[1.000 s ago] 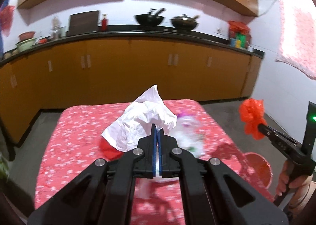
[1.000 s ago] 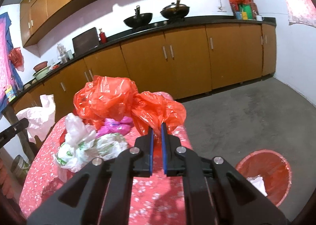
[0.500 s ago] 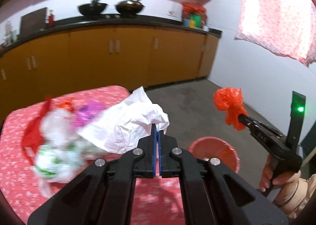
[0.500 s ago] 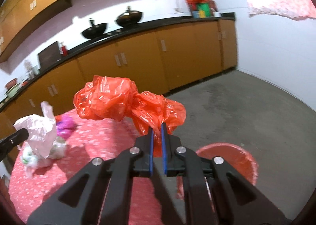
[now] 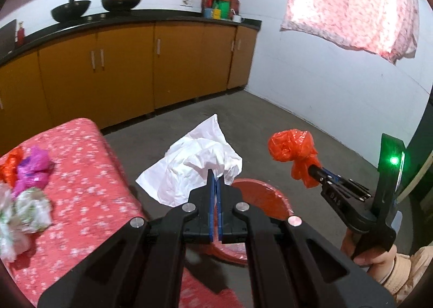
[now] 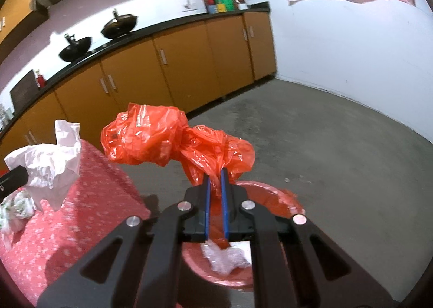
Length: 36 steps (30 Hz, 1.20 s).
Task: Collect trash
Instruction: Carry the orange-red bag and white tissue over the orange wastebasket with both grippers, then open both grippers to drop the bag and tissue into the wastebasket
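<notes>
- The left hand-held gripper [image 5: 215, 176] is clamped on a crumpled white paper [image 5: 194, 167], its blue pads pressed almost together with a fold of the sheet pinched at the tips.
- That white paper hangs in the air past the edge of the worktop [image 5: 81, 172], which is covered in a red flowered cloth, and just above the near rim of the red bin [image 5: 259, 194] standing on the floor.
- The right hand-held gripper [image 6: 215, 175] is closed on a red plastic bag [image 6: 167, 137]; a twisted neck of the film runs between its pads and the puffed body of the bag bulges up and to the left.
- In the right wrist view the red bin sits directly below the gripper, with a piece of clear crumpled plastic [image 6: 224, 256] lying inside it.
- In the left wrist view the right gripper and its red bag appear off to the right, above the floor beside the bin, with a hand [image 5: 370, 254] gripping the handle and a green light lit on its body.
- More trash lies on the worktop at the left: a magenta plastic wad [image 5: 33, 167], an orange scrap [image 5: 9, 164] and a white-and-green bag [image 5: 27, 210], bunched close together.
- Behind stand orange cabinets [image 5: 121, 64] under a black counter carrying two dark woks [image 5: 71, 10].
</notes>
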### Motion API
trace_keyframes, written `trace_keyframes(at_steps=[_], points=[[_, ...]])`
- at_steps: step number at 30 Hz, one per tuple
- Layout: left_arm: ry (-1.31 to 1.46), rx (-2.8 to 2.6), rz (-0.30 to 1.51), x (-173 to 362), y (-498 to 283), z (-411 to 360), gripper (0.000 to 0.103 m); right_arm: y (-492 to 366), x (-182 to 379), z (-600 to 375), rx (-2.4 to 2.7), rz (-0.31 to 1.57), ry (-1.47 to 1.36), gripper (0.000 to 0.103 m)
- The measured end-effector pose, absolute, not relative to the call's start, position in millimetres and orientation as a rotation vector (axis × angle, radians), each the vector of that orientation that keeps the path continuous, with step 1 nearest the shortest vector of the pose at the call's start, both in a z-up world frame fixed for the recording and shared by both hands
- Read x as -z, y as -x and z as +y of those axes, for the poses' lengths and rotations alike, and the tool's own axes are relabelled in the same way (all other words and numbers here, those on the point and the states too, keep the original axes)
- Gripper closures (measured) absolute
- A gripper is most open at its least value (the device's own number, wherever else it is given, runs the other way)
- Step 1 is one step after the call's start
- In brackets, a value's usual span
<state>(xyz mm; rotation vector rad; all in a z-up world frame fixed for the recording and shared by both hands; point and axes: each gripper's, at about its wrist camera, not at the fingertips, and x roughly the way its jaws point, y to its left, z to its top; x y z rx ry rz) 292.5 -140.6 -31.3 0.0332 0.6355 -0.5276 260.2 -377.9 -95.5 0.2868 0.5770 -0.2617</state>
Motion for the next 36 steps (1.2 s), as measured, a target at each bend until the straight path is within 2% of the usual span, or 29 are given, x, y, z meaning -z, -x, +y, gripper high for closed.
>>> trace_keyframes(at_steps=[18,30,36], points=[[-0.192,0.568,0.848,116,-326,-256,0.102,-278,173,-432,0.379,0.705,-0.311,0.095],[-0.239,0.551,0.958,151,-354,-285,0.102,-301,211,-446,0.36,0.779,-0.355,0.094],[-0.254,0.547,0.988,158,-363,-291,0.102,-310,222,-444,0.33,0.8,-0.352,0.086]])
